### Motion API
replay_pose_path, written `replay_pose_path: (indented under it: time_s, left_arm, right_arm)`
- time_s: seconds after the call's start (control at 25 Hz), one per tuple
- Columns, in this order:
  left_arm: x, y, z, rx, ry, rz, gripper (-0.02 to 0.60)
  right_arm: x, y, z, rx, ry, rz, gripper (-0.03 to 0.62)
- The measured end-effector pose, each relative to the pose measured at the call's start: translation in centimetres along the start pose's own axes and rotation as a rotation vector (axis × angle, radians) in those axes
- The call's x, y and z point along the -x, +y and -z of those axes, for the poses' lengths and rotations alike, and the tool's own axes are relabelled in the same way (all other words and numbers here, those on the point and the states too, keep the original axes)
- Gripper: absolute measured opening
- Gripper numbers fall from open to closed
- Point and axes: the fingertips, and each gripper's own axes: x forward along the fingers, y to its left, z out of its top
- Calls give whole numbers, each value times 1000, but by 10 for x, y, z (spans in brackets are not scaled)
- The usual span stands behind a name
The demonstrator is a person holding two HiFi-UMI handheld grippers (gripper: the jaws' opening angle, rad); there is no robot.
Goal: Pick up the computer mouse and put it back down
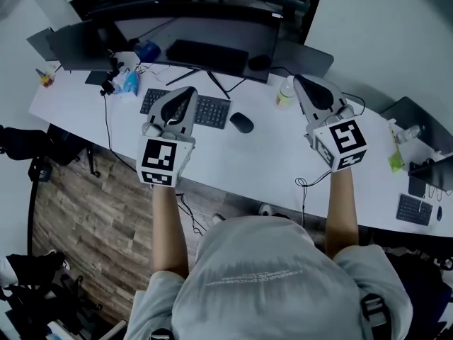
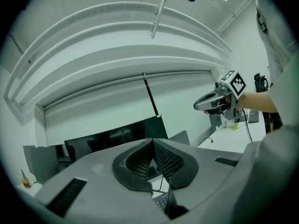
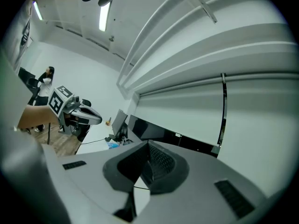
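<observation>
A black computer mouse [image 1: 241, 122] lies on the white desk [image 1: 269, 158], just right of a dark keyboard [image 1: 209, 111] and in front of the monitor [image 1: 212, 44]. My left gripper [image 1: 187, 91] hovers over the keyboard's left part, to the left of the mouse. Its jaws meet at the tip and hold nothing [image 2: 152, 141]. My right gripper [image 1: 299, 78] is raised to the right of the mouse, also shut and empty [image 3: 148, 143]. Both gripper views look up at the wall and do not show the mouse.
A small bottle [image 1: 285, 92] stands by the right gripper. Cables trail over the desk's front edge. A laptop [image 1: 71, 44] and blue clutter [image 1: 131, 82] sit at the left end, a second keyboard [image 1: 414, 210] at far right. Wood floor [image 1: 92, 218] lies below left.
</observation>
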Motion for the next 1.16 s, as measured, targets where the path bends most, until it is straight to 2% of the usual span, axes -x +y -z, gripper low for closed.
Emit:
replay_pose_path:
  time_s: [0.32,1.16]
  left_arm:
    - [7,-3,-12,-15,-14,-4,11]
    - [14,0,-2,4,-2,-1,11]
  right_arm:
    - [2,8,-10,21,-7,-17,2]
    - [-1,19,-2,9,14,-21,2]
